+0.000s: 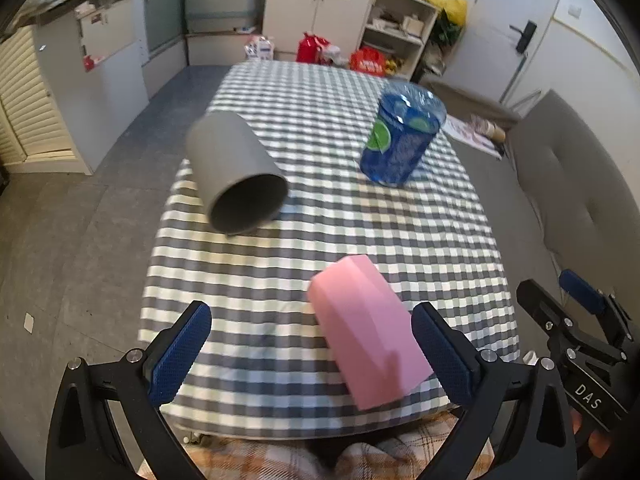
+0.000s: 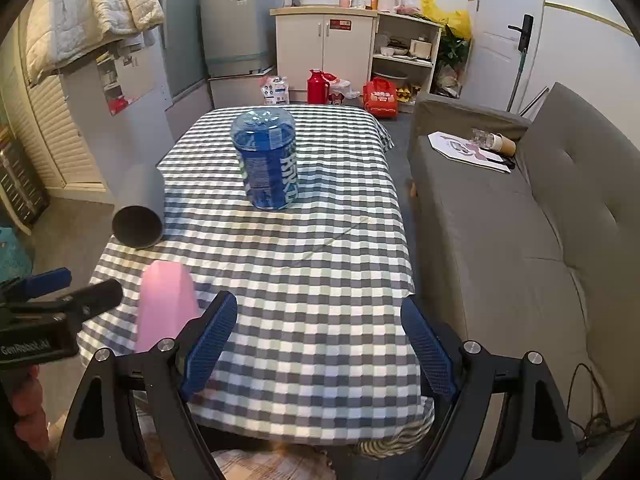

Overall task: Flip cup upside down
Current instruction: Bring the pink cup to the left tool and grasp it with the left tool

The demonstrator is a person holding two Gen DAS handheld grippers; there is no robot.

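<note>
Lying sideways on checked cloth (image 1: pixel 320 128): faceted pink cup (image 1: pixel 370 340), probably plastic. Left tongs (image 1: pixel 312 354), right tongs (image 2: pixel 318 346) spread wide, empty.

The pink cup (image 1: pixel 370 336) is faceted, matte and opaque; it stands upside down on the checked bench (image 1: pixel 320 240), closed base uppermost, near the front edge. The grey cup (image 1: pixel 236 172) is a plain cylinder; it is tilted, its dark open mouth facing forward, by the bench's left edge.
</note>
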